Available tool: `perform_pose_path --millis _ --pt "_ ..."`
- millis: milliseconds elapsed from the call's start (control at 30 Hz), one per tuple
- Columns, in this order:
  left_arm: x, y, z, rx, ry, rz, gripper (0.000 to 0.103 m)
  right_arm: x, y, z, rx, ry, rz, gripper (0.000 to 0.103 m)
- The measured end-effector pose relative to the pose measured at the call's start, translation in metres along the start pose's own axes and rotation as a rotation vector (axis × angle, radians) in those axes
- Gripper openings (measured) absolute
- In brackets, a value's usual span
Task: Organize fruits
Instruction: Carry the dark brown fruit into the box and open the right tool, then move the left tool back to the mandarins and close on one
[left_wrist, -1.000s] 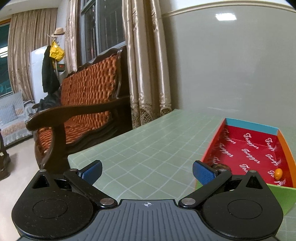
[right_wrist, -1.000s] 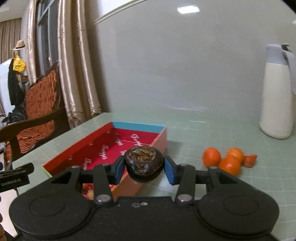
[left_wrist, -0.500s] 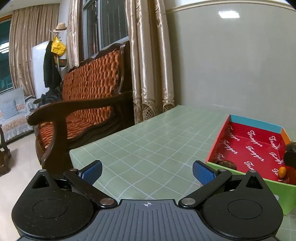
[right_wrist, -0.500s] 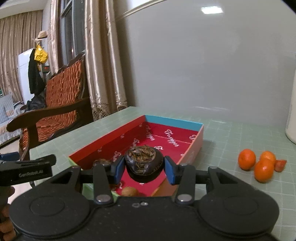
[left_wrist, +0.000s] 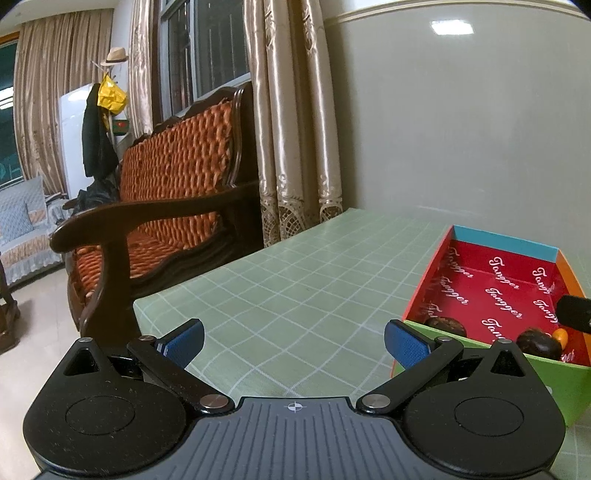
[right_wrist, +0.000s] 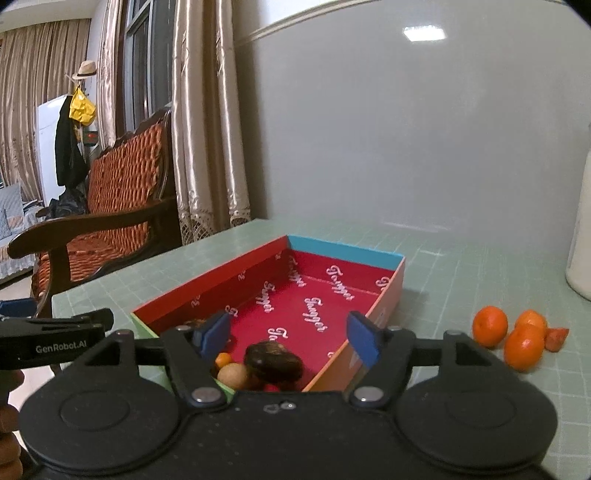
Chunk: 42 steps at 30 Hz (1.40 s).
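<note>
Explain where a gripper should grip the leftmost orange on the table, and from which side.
Grip the leftmost orange across its round middle, coming from its open left, box-facing side. Two oranges crowd its right; its smooth ball shape would likely slip from an off-centre pinch.
</note>
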<state>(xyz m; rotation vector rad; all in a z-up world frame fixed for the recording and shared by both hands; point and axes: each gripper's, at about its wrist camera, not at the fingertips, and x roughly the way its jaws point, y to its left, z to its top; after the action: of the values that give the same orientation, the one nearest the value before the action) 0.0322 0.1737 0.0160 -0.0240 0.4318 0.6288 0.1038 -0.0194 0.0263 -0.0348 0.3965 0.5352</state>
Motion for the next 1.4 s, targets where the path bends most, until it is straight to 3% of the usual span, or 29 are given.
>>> perform_pose_path --millis 167,400,733,1167,1400 --pt "0.0 0.0 0.0 0.002 -0.001 0.0 0.103 -0.002 -0.003 0.001 0.01 -0.008 0.001 0.07" --pt "-0.001 -0.004 0.001 -0.003 -0.001 -0.016 0.103 -0.007 -0.009 0.001 0.027 -0.025 -0.023 0.079" --pt "-0.011 -0.032 0.004 0.018 -0.024 -0.066 0.103 -0.027 -0.041 0.001 0.074 -0.056 -0.126 0.088" --pt "-0.036 -0.085 0.003 0.101 -0.082 -0.179 0.103 -0.061 -0.112 -0.012 0.203 -0.064 -0.414 0.096" --pt "-0.057 -0.12 0.002 0.164 -0.132 -0.26 0.103 -0.09 -0.142 -0.022 0.254 -0.116 -0.647 0.103"
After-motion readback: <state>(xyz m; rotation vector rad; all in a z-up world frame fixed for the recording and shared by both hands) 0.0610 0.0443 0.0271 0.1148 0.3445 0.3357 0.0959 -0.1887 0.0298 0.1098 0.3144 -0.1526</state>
